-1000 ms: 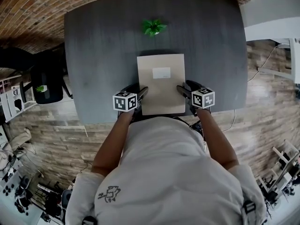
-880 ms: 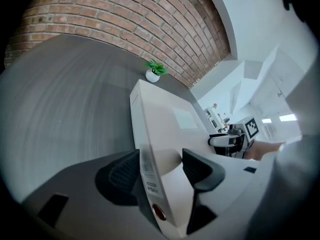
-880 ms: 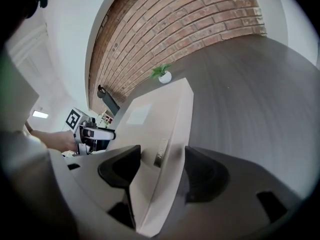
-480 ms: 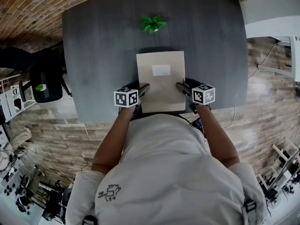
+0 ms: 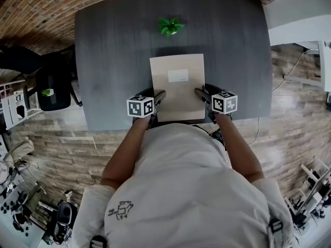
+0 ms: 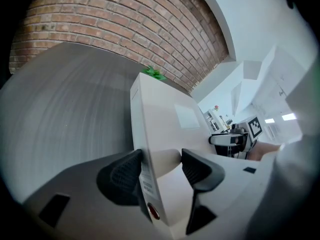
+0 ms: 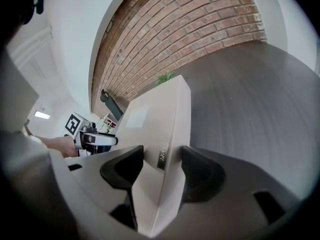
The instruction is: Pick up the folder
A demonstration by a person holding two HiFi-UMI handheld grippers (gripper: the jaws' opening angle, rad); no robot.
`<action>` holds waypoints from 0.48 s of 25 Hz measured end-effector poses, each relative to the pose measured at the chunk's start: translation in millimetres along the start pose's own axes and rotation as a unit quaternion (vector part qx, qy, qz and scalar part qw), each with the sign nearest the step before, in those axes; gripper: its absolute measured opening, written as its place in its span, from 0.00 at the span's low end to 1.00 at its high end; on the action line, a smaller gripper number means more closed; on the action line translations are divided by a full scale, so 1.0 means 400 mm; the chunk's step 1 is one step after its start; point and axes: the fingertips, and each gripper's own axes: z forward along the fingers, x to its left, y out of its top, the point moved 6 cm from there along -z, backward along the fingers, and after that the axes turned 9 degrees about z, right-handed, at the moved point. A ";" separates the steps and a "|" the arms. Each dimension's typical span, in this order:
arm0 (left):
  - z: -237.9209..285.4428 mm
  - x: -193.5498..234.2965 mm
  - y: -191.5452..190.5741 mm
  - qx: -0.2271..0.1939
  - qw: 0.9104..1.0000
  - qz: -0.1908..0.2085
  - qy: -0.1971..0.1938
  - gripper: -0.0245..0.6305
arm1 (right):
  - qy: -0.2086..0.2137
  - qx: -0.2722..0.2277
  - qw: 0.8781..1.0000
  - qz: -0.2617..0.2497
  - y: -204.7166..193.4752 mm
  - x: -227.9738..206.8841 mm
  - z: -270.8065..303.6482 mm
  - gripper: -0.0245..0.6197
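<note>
Looking steeply down on a beige folder lying flat on the dark grey desk, toward the near edge and about midway across, showing a small white label on its top cover. Reaching in from either side with both arms, meeting the folder at its near corners.

Clamping the left tool on the folder's left edge: pressing the outer pad against the side wall and setting the inner pad on the top cover just inside that edge.

Straddling the right edge with the right tool in the mirrored way, having just been closing its jaws with the folder's edge between them. Now pinching it, touching the side wall with one pad and coming down on the cover with the other, leaving a narrow strip of cover showing between.

Pointing both tools slanting down toward the desk, each carrying a marker cube at its back. Not yet lifting the folder off the desk, judging by the head view.

Also taking in a small green plant near the desk's far edge, well apart from the folder, a brick wall beyond, and a dark chair standing on the wooden floor to the left.
</note>
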 end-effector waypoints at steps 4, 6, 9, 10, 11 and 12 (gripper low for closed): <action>-0.029 -0.021 0.018 -0.018 1.000 0.010 0.007 0.44 | 0.003 -0.024 1.000 -0.011 0.015 0.025 -0.025 0.41; -0.048 -0.037 0.030 -0.028 0.999 0.020 0.012 0.44 | 0.006 -0.034 0.999 -0.017 0.020 0.038 -0.043 0.41; -0.073 -0.064 0.046 -0.043 0.998 0.036 0.020 0.44 | 0.010 -0.048 0.998 -0.027 0.023 0.054 -0.071 0.41; -0.081 -0.072 0.050 -0.048 0.998 0.040 0.023 0.44 | 0.012 -0.053 0.998 -0.030 0.024 0.060 -0.081 0.41; -0.091 -0.081 0.053 -0.054 0.997 0.043 0.026 0.44 | 0.013 -0.058 0.998 -0.033 0.026 0.066 -0.090 0.41; -0.100 -0.089 0.056 -0.060 0.997 0.045 0.028 0.44 | 0.015 -0.063 0.997 -0.038 0.027 0.073 -0.100 0.41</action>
